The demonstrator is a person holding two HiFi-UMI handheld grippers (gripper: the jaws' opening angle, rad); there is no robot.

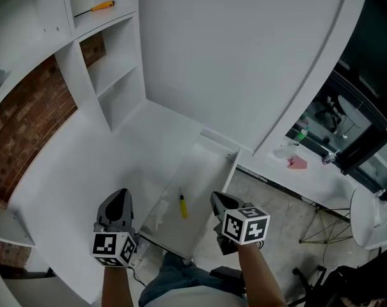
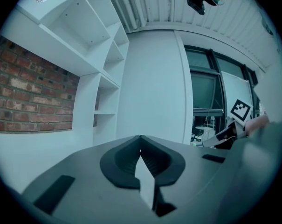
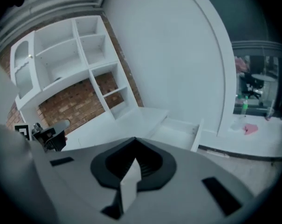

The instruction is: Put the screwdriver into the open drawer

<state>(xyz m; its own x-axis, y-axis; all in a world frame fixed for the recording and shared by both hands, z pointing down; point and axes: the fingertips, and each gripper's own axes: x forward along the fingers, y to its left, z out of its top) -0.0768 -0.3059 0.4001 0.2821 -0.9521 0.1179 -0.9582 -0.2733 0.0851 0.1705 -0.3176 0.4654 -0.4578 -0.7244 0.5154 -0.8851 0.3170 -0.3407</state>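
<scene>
White desk top [image 1: 84, 171] with a white shelf unit [image 1: 110, 75] at the back left and a brick wall [image 1: 33, 114] behind it. A second screwdriver [image 1: 96, 7] with an orange handle lies on an upper shelf, well apart from everything else. A big white curved panel [image 1: 244, 56] rises behind the drawer [image 1: 230, 170], which is pulled open toward the person. A pink object [image 1: 297, 163] and a green-capped bottle [image 1: 301, 135] are on the far right ledge, and a white chair [image 1: 371, 216] stands at the right edge.

The screwdriver [image 1: 182, 204] is small, with a yellow handle and a thin dark shaft. It lies flat on the drawer floor, roughly along the drawer's length, shaft pointing toward the drawer's back.

The left gripper [image 1: 121, 196] [image 2: 141, 139] is over the desk, left of the drawer, jaws together and empty. The right gripper [image 1: 216, 197] [image 3: 134, 141] is at the drawer's right wall, jaws also closed on nothing. The screwdriver sits between the two grippers in the head view, nearer the right one and touching neither. Neither gripper view shows it.
</scene>
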